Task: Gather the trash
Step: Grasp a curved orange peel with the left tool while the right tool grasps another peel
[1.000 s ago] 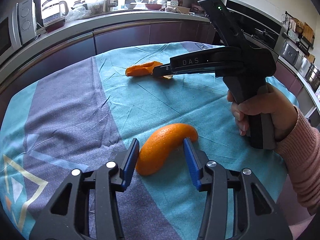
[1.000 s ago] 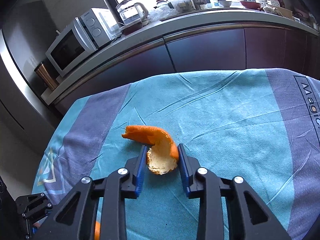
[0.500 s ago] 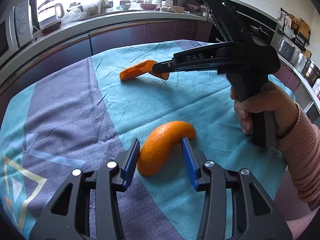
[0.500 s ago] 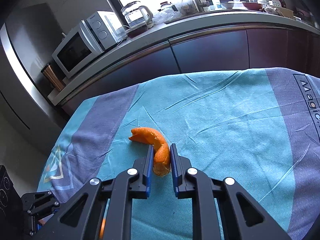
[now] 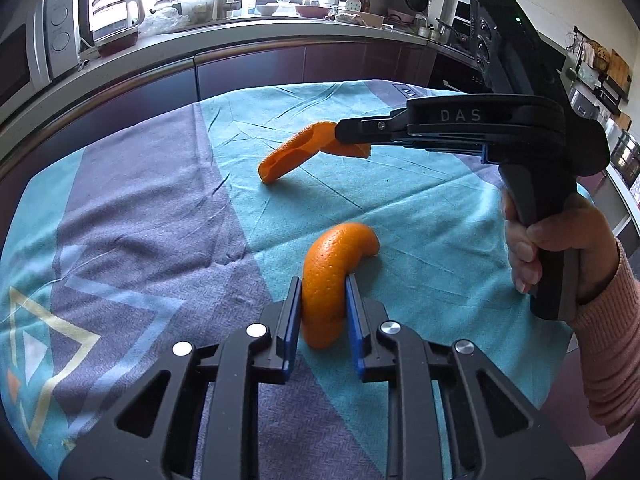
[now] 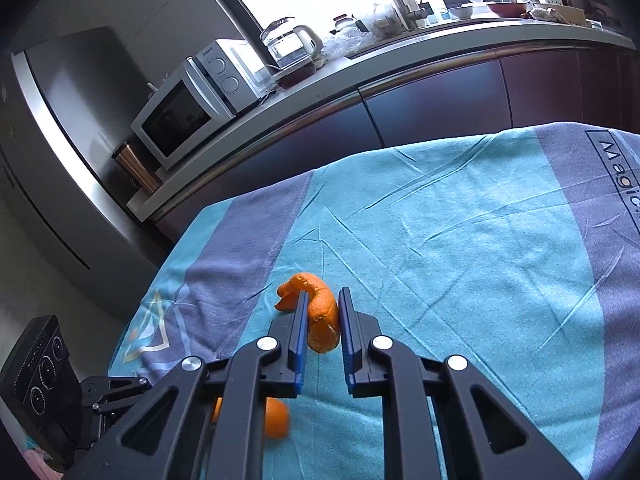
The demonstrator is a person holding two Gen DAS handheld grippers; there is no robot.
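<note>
Teal-and-purple tablecloth (image 5: 420,216): left gripper (image 5: 323,292) has just closed onto curved orange peel (image 5: 326,280); right gripper (image 6: 323,320) clamps second curled peel (image 6: 320,316), partly lifted. Both ready for disposal.

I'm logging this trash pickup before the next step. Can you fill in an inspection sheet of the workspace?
Surface: tablecloth, teal and purple, creased.
Job's things: near orange peel; far orange peel.
Clutter: nothing seen on the cloth.
Grippers: left gripper just closed on the near orange peel; right gripper has just closed on the far orange peel, its free end on the cloth.
Cables: nothing seen.
Surroundings: microwave, kettle, counter.
</note>
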